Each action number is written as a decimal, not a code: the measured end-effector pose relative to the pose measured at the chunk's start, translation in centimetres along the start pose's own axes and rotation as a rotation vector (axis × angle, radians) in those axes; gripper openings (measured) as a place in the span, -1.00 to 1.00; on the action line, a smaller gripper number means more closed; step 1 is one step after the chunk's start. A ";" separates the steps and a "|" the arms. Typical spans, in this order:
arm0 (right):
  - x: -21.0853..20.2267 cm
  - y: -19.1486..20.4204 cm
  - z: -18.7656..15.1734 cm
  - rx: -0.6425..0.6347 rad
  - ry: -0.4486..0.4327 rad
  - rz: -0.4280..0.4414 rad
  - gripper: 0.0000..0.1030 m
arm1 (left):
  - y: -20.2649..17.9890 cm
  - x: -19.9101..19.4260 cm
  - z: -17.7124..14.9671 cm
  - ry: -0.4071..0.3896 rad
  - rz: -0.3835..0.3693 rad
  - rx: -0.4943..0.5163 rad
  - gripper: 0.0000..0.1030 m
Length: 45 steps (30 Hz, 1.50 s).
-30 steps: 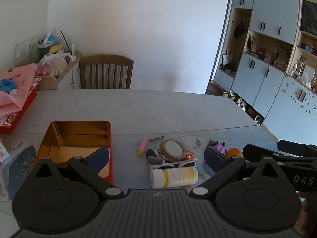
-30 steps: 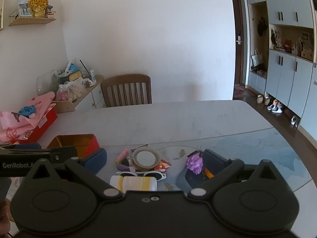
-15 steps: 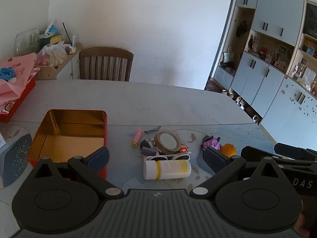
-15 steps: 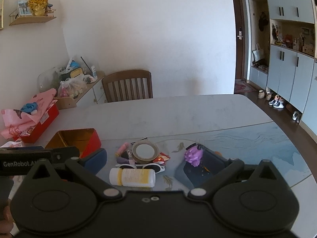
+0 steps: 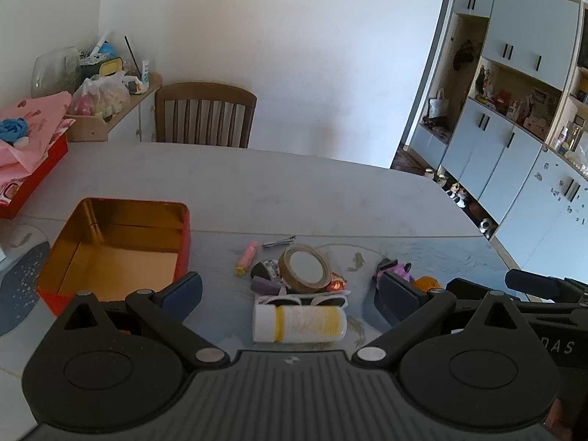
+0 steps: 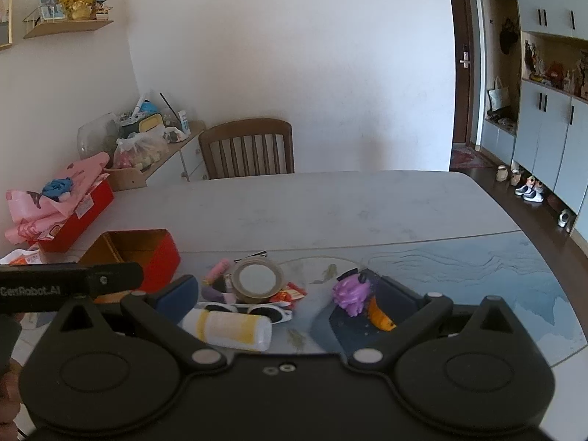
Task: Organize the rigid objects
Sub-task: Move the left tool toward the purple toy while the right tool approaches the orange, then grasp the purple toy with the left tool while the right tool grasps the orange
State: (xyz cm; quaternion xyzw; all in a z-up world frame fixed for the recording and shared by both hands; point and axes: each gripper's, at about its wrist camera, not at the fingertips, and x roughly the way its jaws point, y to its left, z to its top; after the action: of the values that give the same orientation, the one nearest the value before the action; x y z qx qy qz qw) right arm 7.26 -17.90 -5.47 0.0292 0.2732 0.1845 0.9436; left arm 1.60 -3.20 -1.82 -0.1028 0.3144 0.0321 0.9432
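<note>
On the table [image 5: 330,191] one open red tin [image 5: 114,246] is standing. Beside it a small heap is lying: one white bottle [image 5: 299,323] with yellow bands, one roll of brown tape [image 5: 304,268], one pair of white sunglasses [image 5: 301,299], one pink tube [image 5: 246,257], one nail clipper [image 5: 279,242], one purple toy [image 6: 349,294] and one orange piece [image 6: 380,318]. One wooden chair [image 5: 204,119] is standing behind the table. Two grippers are showing, the left gripper [image 5: 290,294] and the right gripper [image 6: 290,297].

My left wrist view looks forward and down over the grey marble-look table [image 5: 294,191]; my right wrist view sits just beside it, facing alike. Both share the open red metal tin [image 5: 110,253] [image 6: 147,253] and brown wooden chair [image 5: 204,117] [image 6: 248,150].
</note>
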 end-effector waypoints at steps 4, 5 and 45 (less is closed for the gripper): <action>0.9 -2.1 0.3 -0.012 0.010 0.006 1.00 | -0.7 0.9 0.2 0.005 0.007 -0.031 1.00; 1.1 -2.5 0.4 -0.017 0.014 0.008 1.00 | -1.0 1.1 0.2 0.004 0.015 -0.034 1.00; 12.0 -11.9 -1.5 -0.236 0.292 0.103 0.57 | -9.9 14.6 0.9 0.211 -0.053 0.088 1.00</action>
State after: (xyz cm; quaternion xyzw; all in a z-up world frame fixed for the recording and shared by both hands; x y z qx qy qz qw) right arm 19.79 -24.71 -14.69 -0.0950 0.3820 0.2657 0.8800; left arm 15.04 -12.74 -8.09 -0.0721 0.4104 -0.0176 0.9089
